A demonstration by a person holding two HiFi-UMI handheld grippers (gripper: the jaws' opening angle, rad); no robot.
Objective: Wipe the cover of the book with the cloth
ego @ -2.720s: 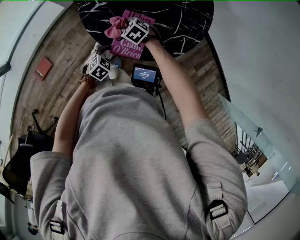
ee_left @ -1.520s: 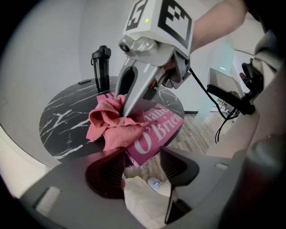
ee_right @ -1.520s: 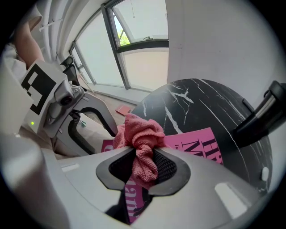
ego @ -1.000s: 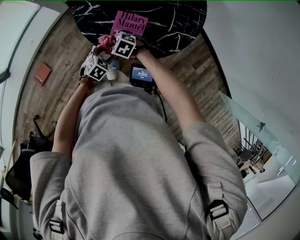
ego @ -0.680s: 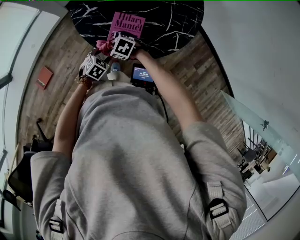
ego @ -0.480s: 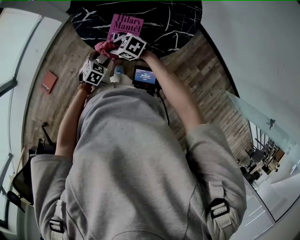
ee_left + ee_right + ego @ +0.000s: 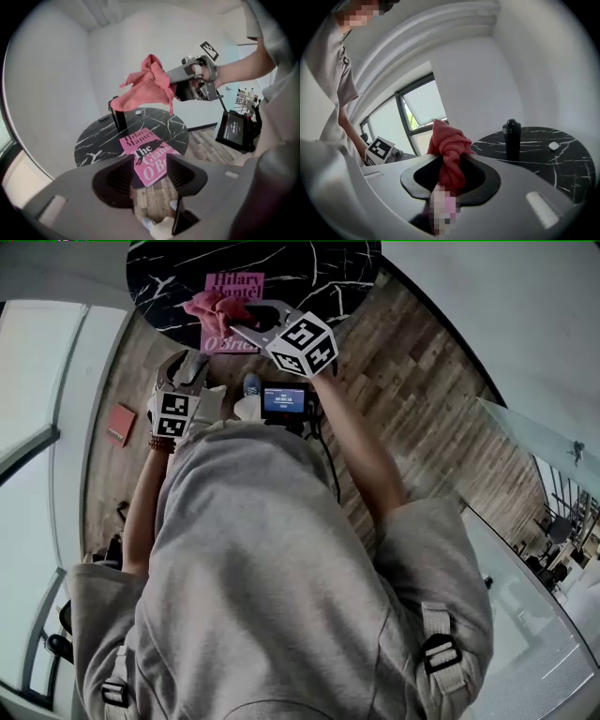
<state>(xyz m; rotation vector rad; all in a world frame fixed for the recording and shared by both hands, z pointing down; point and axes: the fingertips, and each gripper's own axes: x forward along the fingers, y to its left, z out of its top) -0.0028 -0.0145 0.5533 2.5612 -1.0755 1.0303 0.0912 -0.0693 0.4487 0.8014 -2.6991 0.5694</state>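
A pink book (image 7: 234, 282) lies flat on the round black marble table (image 7: 319, 277), with its near end over the table's edge (image 7: 140, 140). My right gripper (image 7: 242, 320) is shut on a bunched pink cloth (image 7: 208, 306) and holds it in the air above the book. From the left gripper view the cloth (image 7: 147, 86) hangs well clear of the cover. The cloth (image 7: 449, 140) fills the right gripper's (image 7: 451, 161) jaws. My left gripper (image 7: 185, 371) is off the table's near-left edge, over the floor. Its (image 7: 150, 160) jaws stand open with nothing between them.
A black bottle (image 7: 117, 117) (image 7: 512, 133) stands at the table's far side, near a small white object (image 7: 553, 146). A screen device (image 7: 286, 399) hangs at the person's chest. A reddish flat item (image 7: 120, 423) lies on the wooden floor at left.
The right gripper has risen off the book with the cloth, away from the near end of the cover. The left gripper has drawn back from the table toward the person.
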